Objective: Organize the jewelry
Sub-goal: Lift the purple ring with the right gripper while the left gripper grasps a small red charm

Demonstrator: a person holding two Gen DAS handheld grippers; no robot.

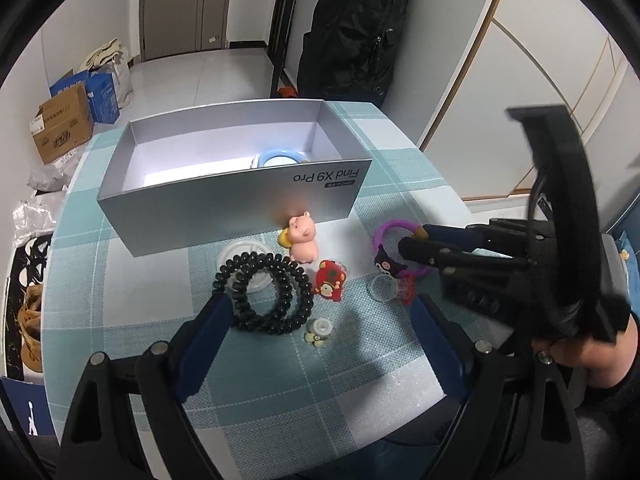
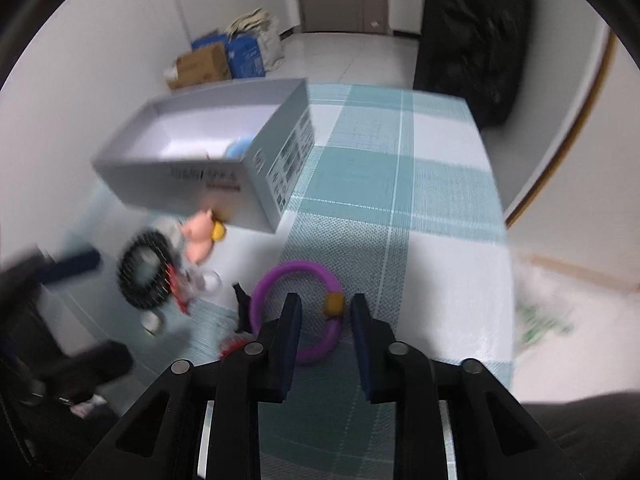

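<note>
- The right tongs stand with narrow jaws on both sides of the purple ring, just beside its orange bead. The picture is blurred, so I cannot tell if the pads already press the cord.
- The left tongs are released and wide open, with nothing held. They hang over the black coil hair tie and the red charm.
- The ring lies on the table cloth, at about 3 o'clock from the pink pig. The grey box is at 12 o'clock.
- Risk: the cord is thin and round. If the pads catch only its edge, it may slip out during lifting.
- Risk: the black cat charm hangs on the ring at 6 o'clock. It is close to the small clear cup, so I think a lift could drag or tip the cup.
- Risk: a swinging charm may hit the box wall and pull the ring free before it is inside.
- Risk: both tongs are near each other, so a fast move may make them collide.
</note>
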